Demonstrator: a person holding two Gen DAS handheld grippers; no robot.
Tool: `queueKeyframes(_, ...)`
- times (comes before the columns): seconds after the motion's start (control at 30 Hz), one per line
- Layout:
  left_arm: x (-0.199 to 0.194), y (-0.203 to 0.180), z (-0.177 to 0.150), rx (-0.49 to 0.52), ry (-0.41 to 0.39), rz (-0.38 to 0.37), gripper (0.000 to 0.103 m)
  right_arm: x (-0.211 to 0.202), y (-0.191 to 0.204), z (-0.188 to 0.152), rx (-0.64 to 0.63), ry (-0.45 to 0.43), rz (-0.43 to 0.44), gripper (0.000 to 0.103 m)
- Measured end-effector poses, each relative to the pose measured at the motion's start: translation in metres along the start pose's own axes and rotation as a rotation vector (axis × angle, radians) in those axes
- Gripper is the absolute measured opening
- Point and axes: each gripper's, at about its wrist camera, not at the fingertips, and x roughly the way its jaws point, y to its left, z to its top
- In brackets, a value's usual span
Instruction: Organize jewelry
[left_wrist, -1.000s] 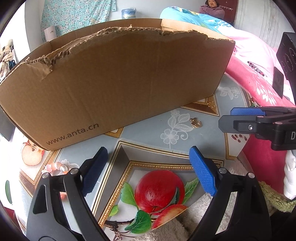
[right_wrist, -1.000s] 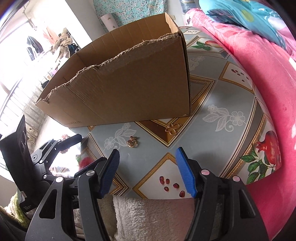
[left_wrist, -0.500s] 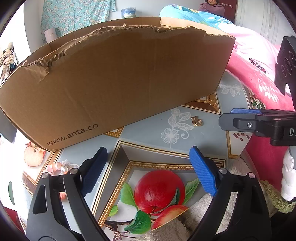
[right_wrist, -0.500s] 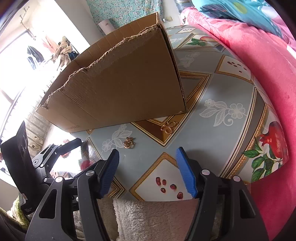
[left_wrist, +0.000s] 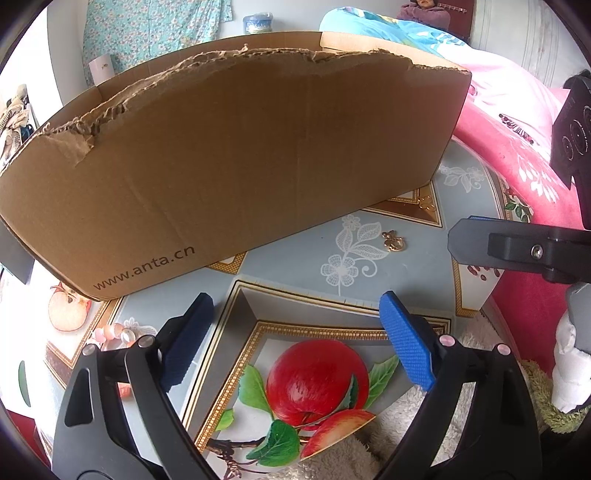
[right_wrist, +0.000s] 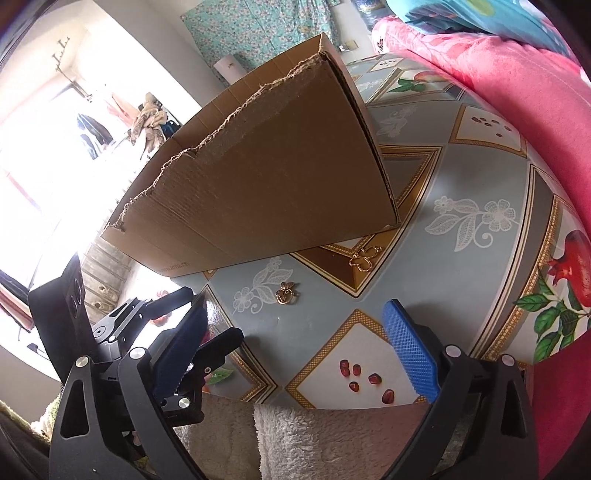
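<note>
A small gold charm (left_wrist: 393, 242) lies on the patterned tablecloth (left_wrist: 406, 273), seen also in the right wrist view (right_wrist: 286, 294). A second gold butterfly-shaped piece (right_wrist: 364, 257) lies by the corner of the cardboard box (right_wrist: 266, 192); it shows in the left wrist view (left_wrist: 426, 202). A pink bead bracelet (left_wrist: 114, 334) lies at the left. My left gripper (left_wrist: 295, 336) is open and empty, short of the charm. My right gripper (right_wrist: 295, 350) is open and empty, just in front of the charm. It shows at the right of the left wrist view (left_wrist: 517, 251).
The open box (left_wrist: 229, 158) with torn top edge stands across the back of the table. A pink bedspread (right_wrist: 498, 85) borders the right. A white fluffy cloth (right_wrist: 332, 439) lies at the near edge. The left gripper's body (right_wrist: 110, 332) sits left of my right gripper.
The right gripper has moved forward and turned left a little, bringing the charm and butterfly piece nearer its jaws. The left gripper has barely moved.
</note>
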Motion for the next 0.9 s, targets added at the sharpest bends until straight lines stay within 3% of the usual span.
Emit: queueKeyframes(0.9,0.0085,-0.0080,0.0036,0.000,0.016,0.004,0.095,0.0020,-0.0011,0.0053,-0.001,0.033,0.009,0.097)
